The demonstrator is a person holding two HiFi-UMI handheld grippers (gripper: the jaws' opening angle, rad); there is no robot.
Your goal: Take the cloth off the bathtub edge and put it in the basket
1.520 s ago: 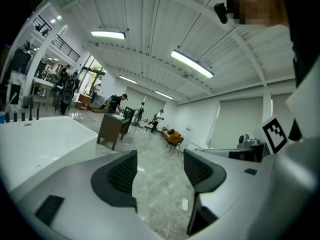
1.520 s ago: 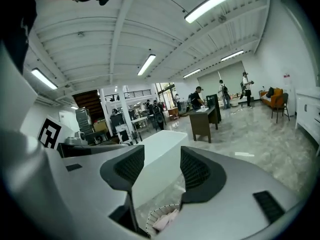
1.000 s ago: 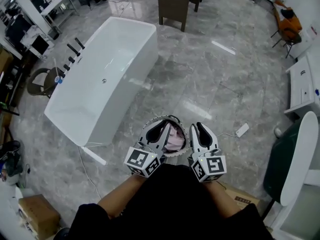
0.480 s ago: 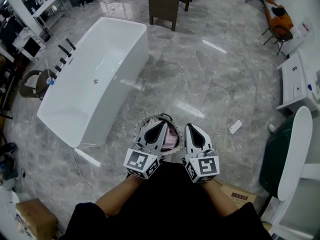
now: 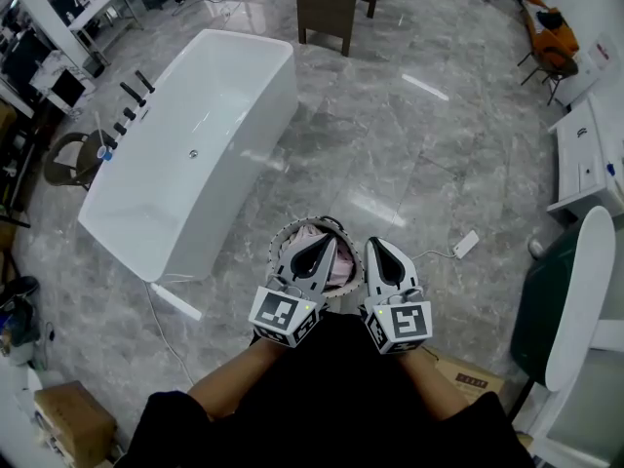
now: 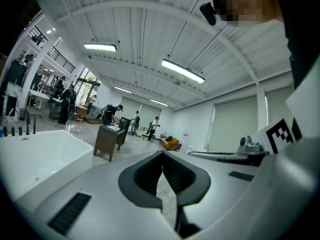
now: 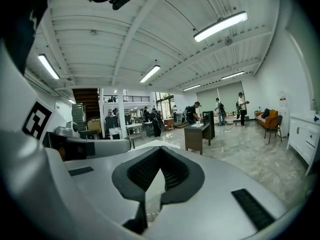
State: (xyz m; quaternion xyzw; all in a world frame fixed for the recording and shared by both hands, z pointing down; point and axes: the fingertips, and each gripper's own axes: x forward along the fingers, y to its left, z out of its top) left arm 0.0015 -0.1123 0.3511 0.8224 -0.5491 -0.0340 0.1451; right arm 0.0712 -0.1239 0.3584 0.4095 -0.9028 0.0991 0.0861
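The white bathtub (image 5: 195, 135) stands on the marble floor at the upper left of the head view, and its rim shows only white. A round woven basket (image 5: 292, 230) sits on the floor just in front of me with a pink cloth (image 5: 341, 266) lying inside. My left gripper (image 5: 327, 241) and right gripper (image 5: 378, 245) hover side by side over the basket, both pointing forward. In the left gripper view the left gripper (image 6: 162, 154) is shut, tips touching, with nothing between them. The right gripper (image 7: 160, 150) is likewise shut and empty.
A dark wooden table (image 5: 343, 3) stands beyond the tub. A white power strip (image 5: 466, 244) with its cable lies on the floor right of the basket. White cabinets (image 5: 585, 159) and a white-and-green piece (image 5: 575, 300) line the right side. A cardboard box (image 5: 70, 419) sits at the lower left.
Both grippers' jaws, slightly apart a second ago, now stand closed. The grippers stay over the basket, and the head view has shifted a little.
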